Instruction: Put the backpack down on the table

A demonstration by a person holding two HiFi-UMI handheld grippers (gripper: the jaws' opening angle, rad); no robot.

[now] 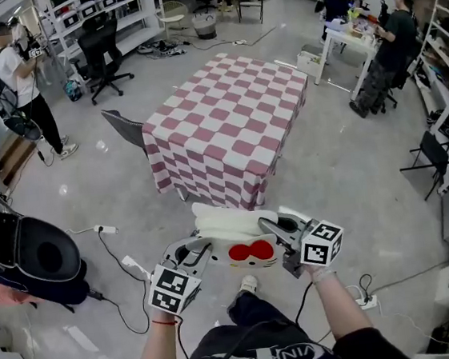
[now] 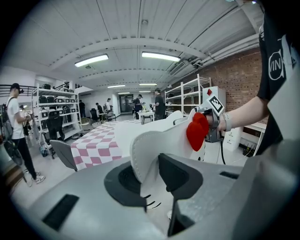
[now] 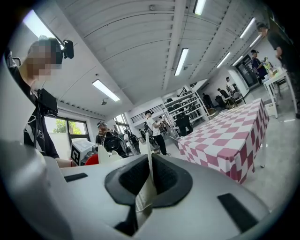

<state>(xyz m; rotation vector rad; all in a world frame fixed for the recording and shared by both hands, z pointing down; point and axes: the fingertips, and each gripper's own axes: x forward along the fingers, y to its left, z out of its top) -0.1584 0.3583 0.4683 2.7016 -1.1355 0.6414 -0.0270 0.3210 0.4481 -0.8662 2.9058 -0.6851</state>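
white backpack point(image 1: 231, 224) hangs between left gripper point(image 1: 203, 251) and right gripper point(image 1: 276, 228), short of the checked table point(image 1: 233, 117).
each gripper is clamped on one end; its long axis runs left to right, red bow point(image 1: 251, 251) facing the person; beyond, grey floor point(image 1: 352, 168), shelves point(image 1: 101, 12) far.

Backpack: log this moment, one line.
white backpack: held | left gripper: shut on it | right gripper: shut on it | checkered table: ahead

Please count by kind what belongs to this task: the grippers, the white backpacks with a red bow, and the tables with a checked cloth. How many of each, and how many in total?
Grippers: 2, the left gripper and the right gripper, both shut on the backpack
Backpacks: 1, the white backpack
Tables: 1, the checked table
Total: 4
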